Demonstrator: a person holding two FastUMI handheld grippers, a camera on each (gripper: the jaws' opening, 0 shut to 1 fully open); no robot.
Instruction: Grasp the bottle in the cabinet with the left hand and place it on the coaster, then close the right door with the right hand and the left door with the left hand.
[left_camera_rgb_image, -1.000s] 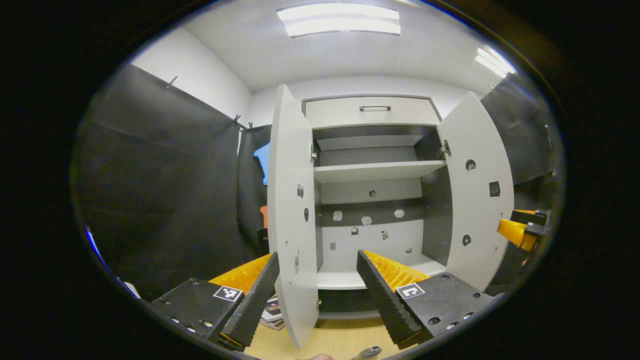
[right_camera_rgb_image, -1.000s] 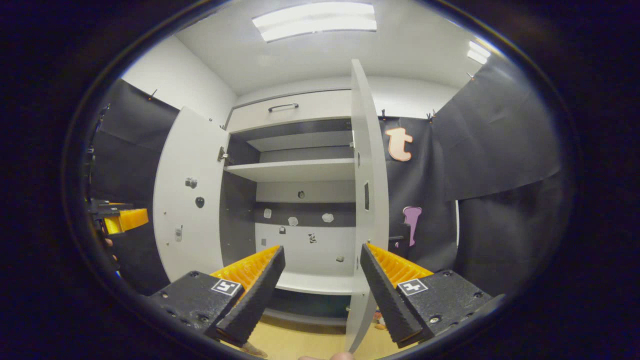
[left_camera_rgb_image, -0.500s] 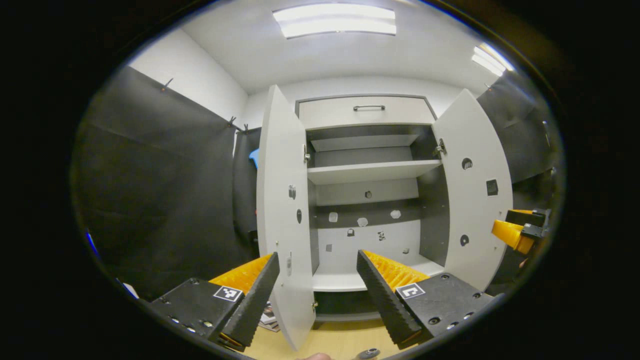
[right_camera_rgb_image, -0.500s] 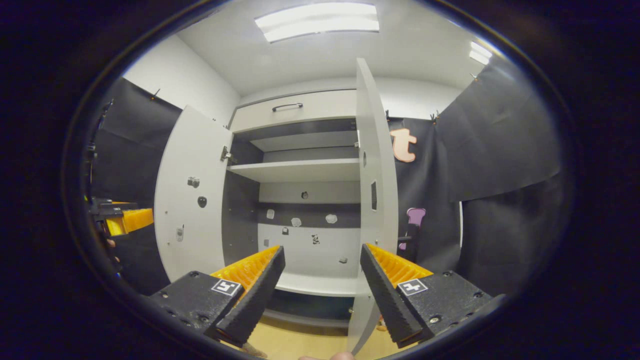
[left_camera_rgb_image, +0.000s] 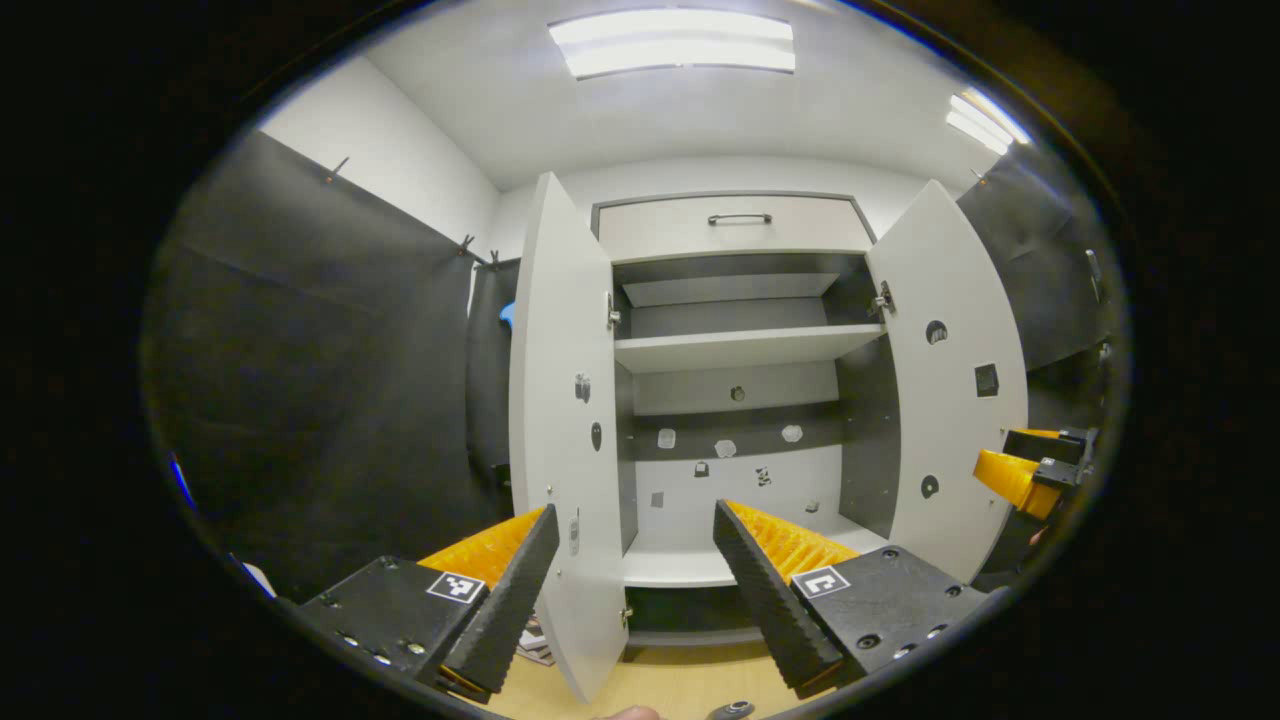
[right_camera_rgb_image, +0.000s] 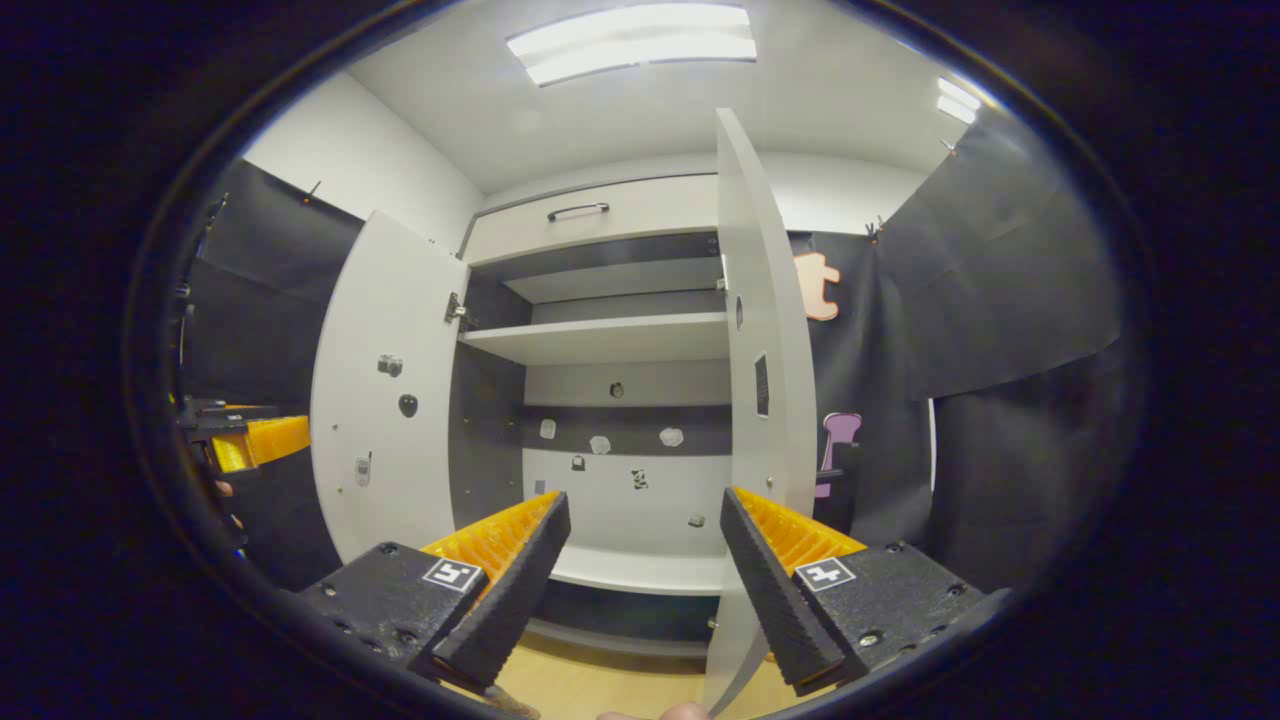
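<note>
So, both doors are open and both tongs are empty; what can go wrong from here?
1. The left door edge stands between the open left tongs; moving forward could hit it.
2. The right door edge is just as near the right tongs.
3. The cabinet shelves look bare, with no bottle to grasp.

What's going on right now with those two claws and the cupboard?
Left gripper open, right gripper open, both empty. Left door and right door open. Nothing blocking.

Long white ceiling light panel (left_camera_rgb_image: 672, 43) glowed overhead. Pale drawer front with dark metal bar handle (left_camera_rgb_image: 739, 218) sat above. Light wooden desk (left_camera_rgb_image: 660, 682) lay below; small stack of printed booklets (left_camera_rgb_image: 530, 640) rested on it.
</note>
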